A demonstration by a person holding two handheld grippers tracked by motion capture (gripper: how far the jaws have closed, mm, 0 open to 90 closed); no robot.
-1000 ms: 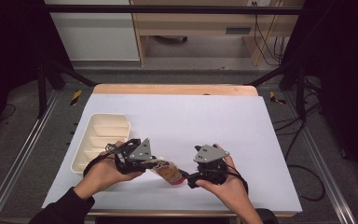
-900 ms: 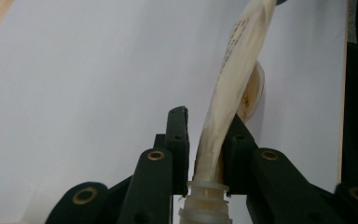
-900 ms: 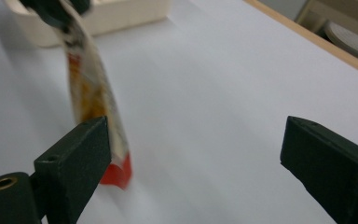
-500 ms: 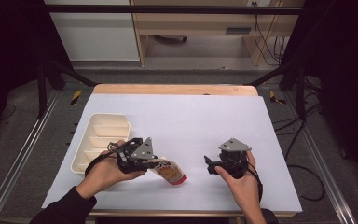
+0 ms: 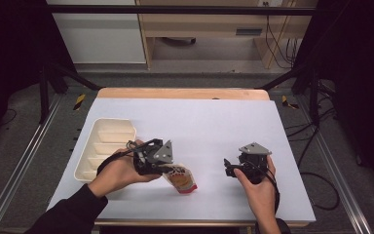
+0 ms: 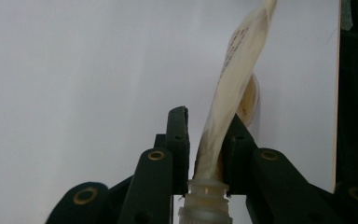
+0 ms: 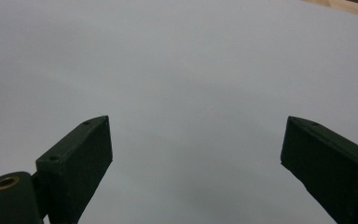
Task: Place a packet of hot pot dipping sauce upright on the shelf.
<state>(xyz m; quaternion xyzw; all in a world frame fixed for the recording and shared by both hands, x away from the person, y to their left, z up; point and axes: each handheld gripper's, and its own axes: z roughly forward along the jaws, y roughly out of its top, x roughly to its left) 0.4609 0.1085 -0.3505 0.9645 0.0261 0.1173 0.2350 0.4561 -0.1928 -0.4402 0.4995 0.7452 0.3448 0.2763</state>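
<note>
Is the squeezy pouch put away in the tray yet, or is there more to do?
Not yet. Done: the left tool has the pouch pinched at its neck, just above the spout. In hand: the pouch hangs beside the tray, not in it. The right tool is open and holds nothing. Left, probably: move the pouch over to the tray and let go.

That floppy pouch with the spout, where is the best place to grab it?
Probably at the neck just below the spout, where the left gripper is shut on the pouch. The spout is stiff; the body is thin and limp. Come from the spout end, jaws across the flat faces.
</note>
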